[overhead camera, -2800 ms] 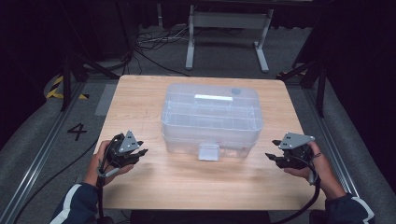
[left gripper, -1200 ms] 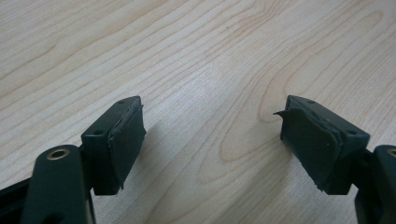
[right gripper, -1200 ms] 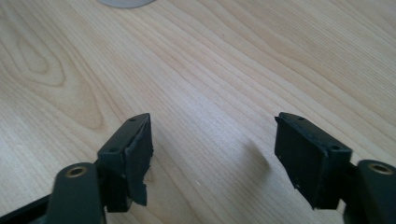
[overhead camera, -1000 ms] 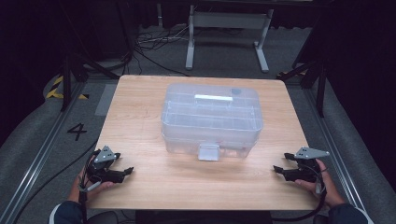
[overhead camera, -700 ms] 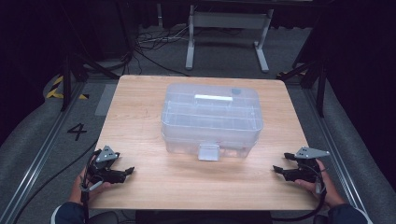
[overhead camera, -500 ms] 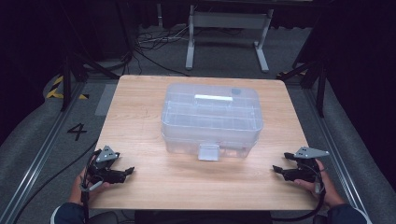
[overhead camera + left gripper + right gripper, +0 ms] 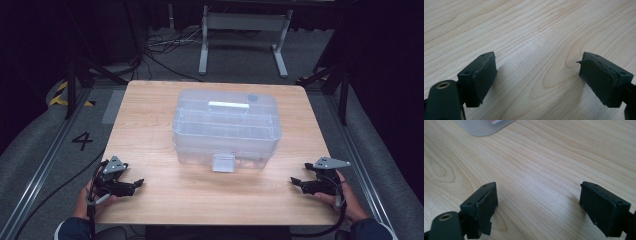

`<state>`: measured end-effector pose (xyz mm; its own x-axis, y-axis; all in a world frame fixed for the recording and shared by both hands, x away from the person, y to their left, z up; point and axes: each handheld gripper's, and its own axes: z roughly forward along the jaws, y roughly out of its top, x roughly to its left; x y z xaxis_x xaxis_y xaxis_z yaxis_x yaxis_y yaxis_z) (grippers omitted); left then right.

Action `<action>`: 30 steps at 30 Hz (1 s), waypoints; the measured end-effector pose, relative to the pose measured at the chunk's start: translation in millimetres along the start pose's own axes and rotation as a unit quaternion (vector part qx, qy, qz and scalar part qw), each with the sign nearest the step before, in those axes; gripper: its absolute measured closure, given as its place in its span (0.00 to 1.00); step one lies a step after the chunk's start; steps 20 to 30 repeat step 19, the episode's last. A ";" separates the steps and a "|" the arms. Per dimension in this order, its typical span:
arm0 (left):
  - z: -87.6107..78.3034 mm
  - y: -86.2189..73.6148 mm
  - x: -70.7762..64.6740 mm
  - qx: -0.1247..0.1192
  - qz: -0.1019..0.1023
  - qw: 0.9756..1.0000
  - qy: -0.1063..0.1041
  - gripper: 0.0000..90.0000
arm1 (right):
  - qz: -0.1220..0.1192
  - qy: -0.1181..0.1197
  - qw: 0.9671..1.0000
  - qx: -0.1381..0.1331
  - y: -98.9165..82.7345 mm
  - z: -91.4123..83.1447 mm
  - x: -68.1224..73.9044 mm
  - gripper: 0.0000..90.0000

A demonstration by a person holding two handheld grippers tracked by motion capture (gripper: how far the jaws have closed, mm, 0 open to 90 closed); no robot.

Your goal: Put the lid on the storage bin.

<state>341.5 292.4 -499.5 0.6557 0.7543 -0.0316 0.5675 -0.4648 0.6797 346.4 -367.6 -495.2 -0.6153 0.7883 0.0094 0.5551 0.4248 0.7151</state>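
Both grippers now sit low at the near corners of the table (image 7: 150, 100), where a few seconds ago they hovered closer to the clear plastic box (image 7: 226, 127). My left gripper (image 7: 135, 183) and right gripper (image 7: 296, 183) have just been opening, nothing between the pads, only bare wood under them. The box stands closed in the middle of the table, its latch tab (image 7: 223, 163) facing me, well apart from either tool. I judge the work on it either finished or not begun; my hands are parked.

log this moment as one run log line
left gripper: open, empty | right gripper: jaws just opening, empty | clear box: shut, mid-table, untouched
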 end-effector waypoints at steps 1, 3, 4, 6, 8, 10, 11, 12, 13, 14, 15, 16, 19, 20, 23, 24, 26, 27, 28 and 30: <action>0.0 0.0 0.0 0.000 0.000 1.000 0.000 0.16 | 0.000 0.000 1.000 0.000 0.0 0.0 0.0 0.17; 0.5 0.0 -0.5 -0.001 -0.004 1.000 -0.003 0.16 | 0.001 -0.002 1.000 0.000 0.1 0.3 0.5 0.17; 0.6 0.1 -0.3 -0.001 -0.003 1.000 -0.002 0.16 | 0.002 -0.003 1.000 0.000 0.2 0.4 0.9 0.17; 0.6 -0.1 -1.2 0.002 -0.009 1.000 -0.006 0.16 | 0.004 -0.005 1.000 0.000 0.6 1.0 1.6 0.16; 0.7 0.3 -0.5 0.000 -0.003 1.000 -0.002 0.16 | 0.006 -0.007 1.000 0.001 0.9 1.4 2.4 0.15; 0.5 0.4 -0.4 0.001 -0.001 1.000 -0.001 0.16 | 0.007 -0.009 1.000 0.001 1.1 1.6 2.6 0.15; 0.7 0.4 -0.5 0.000 -0.002 1.000 -0.002 0.16 | 0.009 -0.009 1.000 0.001 1.2 1.8 3.0 0.15; 0.7 0.4 -0.6 0.000 -0.003 1.000 -0.002 0.16 | 0.009 -0.010 1.000 0.002 1.3 1.8 3.1 0.15; 0.7 0.4 -0.7 0.000 -0.002 1.000 -0.001 0.16 | 0.009 -0.010 1.000 0.001 1.3 1.9 3.1 0.15; 0.6 0.6 -0.8 0.001 -0.003 1.000 -0.001 0.16 | 0.009 -0.010 1.000 0.002 1.3 1.9 3.1 0.15; 0.7 0.6 -0.8 0.001 -0.001 1.000 0.001 0.16 | 0.009 -0.010 1.000 0.002 1.3 1.9 3.1 0.15; 0.6 0.7 -1.0 0.002 -0.002 1.000 0.003 0.15 | 0.009 -0.010 1.000 0.002 1.3 1.9 3.1 0.15; 0.7 1.1 -1.4 0.002 -0.002 1.000 0.007 0.15 | 0.009 -0.010 1.000 0.002 1.4 2.0 3.1 0.14; 0.7 1.1 -1.4 0.002 -0.002 1.000 0.007 0.15 | 0.009 -0.010 1.000 0.002 1.4 2.0 3.1 0.14; 0.7 1.1 -1.4 0.002 -0.002 1.000 0.007 0.15 | 0.009 -0.010 1.000 0.002 1.4 2.0 3.1 0.14; 0.7 1.1 -1.4 0.002 -0.002 1.000 0.007 0.15 | 0.009 -0.010 1.000 0.002 1.4 2.0 3.1 0.14; 0.7 1.1 -1.4 0.002 -0.002 1.000 0.007 0.15 | 0.009 -0.010 1.000 0.002 1.4 2.0 3.1 0.14; 0.7 1.1 -1.4 0.002 -0.002 1.000 0.007 0.15 | 0.009 -0.010 1.000 0.002 1.4 2.0 3.1 0.14; 0.7 1.1 -1.4 0.002 -0.002 1.000 0.007 0.15 | 0.009 -0.010 1.000 0.002 1.4 2.0 3.1 0.14; 0.7 1.1 -1.4 0.002 -0.002 1.000 0.007 0.15 | 0.009 -0.010 1.000 0.002 1.4 2.0 3.1 0.14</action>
